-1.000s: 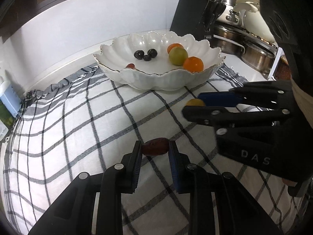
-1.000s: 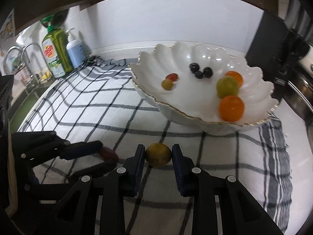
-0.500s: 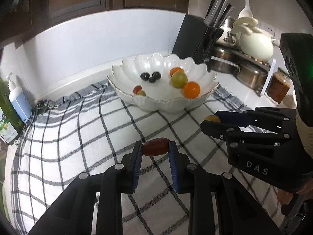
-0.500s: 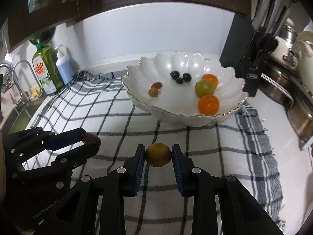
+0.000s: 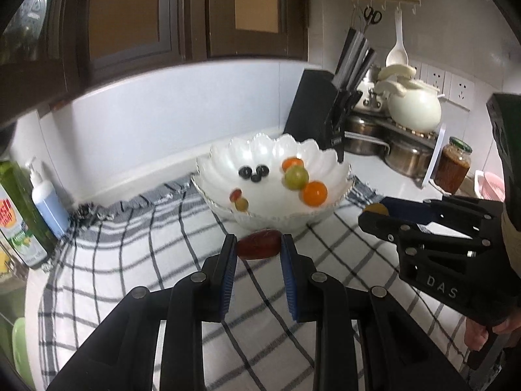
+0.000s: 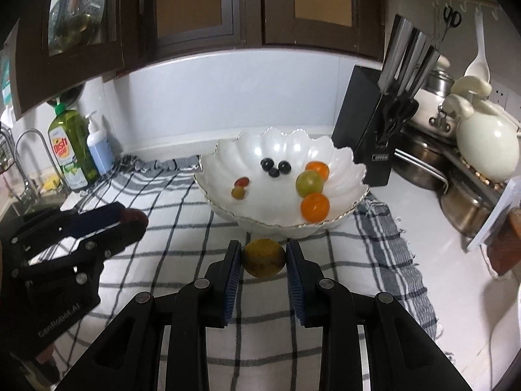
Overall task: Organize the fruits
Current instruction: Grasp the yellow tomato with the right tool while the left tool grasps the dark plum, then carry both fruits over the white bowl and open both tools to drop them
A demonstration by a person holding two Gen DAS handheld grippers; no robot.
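Dark wood cabinets (image 6: 195, 9) hang over a kitchen table (image 6: 420, 202) spread with a checked cloth (image 6: 182, 238), on which a scalloped white bowl (image 6: 351, 169) stands near the back wall. Inside the bowl lie three dark berries (image 6: 275, 166), two oranges (image 6: 315, 208), a green fruit (image 6: 309, 183) between them, and two small fruits, one red (image 6: 242, 181) and one green (image 6: 238, 193), touching each other. In front of the bowl, the left gripper (image 5: 259, 248) has its fingers clamped on a dark red date (image 5: 259, 244), held above the cloth. Beside it, the right gripper (image 6: 263, 259) has its fingers closed on a yellow-brown round fruit (image 6: 263, 258), also just short of the bowl's near rim. Each gripper appears at the edge of the other's view, the fruit showing between the fingers. A black knife block (image 6: 374, 130) stands to the right of the bowl, with steel pots (image 6: 423, 163) and a cream kettle (image 6: 485, 150) beyond it and a jar (image 5: 452, 169) farther right. At the left end of the cloth stand a green dish-soap bottle (image 6: 70, 143) and a blue pump bottle (image 6: 97, 146), with a sink tap (image 6: 29, 150) behind them.
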